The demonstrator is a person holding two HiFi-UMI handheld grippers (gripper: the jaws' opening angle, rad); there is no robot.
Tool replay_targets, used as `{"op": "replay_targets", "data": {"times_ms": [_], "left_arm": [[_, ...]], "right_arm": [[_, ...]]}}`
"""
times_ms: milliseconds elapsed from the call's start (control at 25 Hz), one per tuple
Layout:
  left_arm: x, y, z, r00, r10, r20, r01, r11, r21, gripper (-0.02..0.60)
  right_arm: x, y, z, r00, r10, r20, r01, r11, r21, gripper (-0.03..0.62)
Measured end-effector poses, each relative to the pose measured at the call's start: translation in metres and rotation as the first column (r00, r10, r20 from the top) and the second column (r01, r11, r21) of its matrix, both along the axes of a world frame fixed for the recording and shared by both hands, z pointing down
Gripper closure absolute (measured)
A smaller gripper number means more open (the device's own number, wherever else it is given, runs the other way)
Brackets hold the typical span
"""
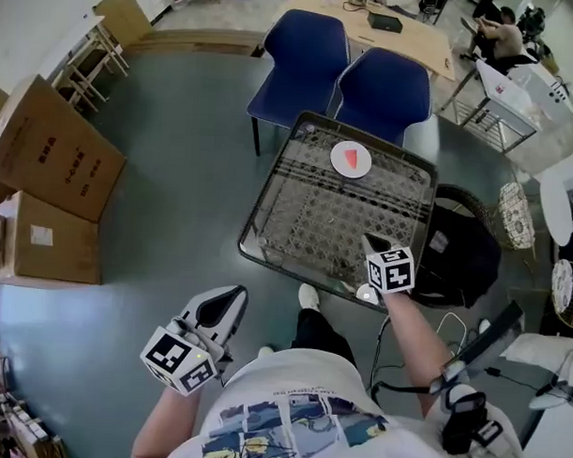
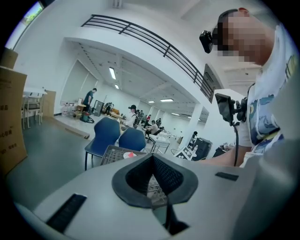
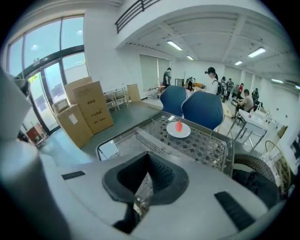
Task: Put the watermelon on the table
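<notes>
One plate point(image 1: 366, 166): holds watermelon slice point(image 1: 351, 158).
Left gripper point(image 1: 233, 295): jaws together, empty.
Right gripper point(image 1: 370, 241): jaws together, empty.
Table point(image 1: 296, 214): near rim partly hidden.

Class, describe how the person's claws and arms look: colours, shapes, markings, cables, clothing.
The left claw and right claw have smooth white shells with black ribbed pads. Each carries a cube of black-and-white square markers. The person wears a white short-sleeved T-shirt with comic print; a black strap and thin cable cross the right arm.
</notes>
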State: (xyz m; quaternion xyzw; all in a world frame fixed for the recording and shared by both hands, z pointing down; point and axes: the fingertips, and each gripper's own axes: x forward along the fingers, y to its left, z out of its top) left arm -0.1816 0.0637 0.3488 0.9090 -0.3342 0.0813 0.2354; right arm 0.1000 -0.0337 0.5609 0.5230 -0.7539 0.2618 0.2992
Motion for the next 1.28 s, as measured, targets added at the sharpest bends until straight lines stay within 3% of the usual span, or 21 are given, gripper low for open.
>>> {"op": "replay_targets", "data": {"times_ms": [240, 360, 640, 840, 1280], "left_arm": [[-0.043, 0.089, 0.004, 0.997, 0.072, -0.003, -0.072, 0.997, 0.036, 0.572], [-0.055, 0.124, 0.015, 0.995, 0.097, 0.011, -0.097, 0.995, 0.014, 0.572], [-0.041, 0.189, 0.025, 0.975, 0.211, 0.064, -0.212, 0.977, -0.001, 0.572], [-0.006, 0.222, 0.027, 0.962, 0.266, 0.064, -0.266, 0.964, -0.004, 0.572], [0.109, 0.334, 0.002, 0.953, 0.299, 0.046, -0.300, 0.953, 0.034, 0.572]], "right_arm": [[-0.072, 0.136, -0.053, 0.998, -0.062, -0.007, 0.062, 0.995, 0.072, 0.583], [-0.103, 0.193, -0.077, 0.997, -0.072, 0.031, 0.069, 0.993, 0.099, 0.583], [-0.149, 0.291, -0.131, 0.980, -0.177, 0.087, 0.160, 0.972, 0.175, 0.583], [-0.146, 0.343, -0.152, 0.972, -0.205, 0.116, 0.173, 0.956, 0.237, 0.583], [-0.071, 0.468, -0.169, 0.952, -0.282, 0.119, 0.238, 0.927, 0.292, 0.583]]}}
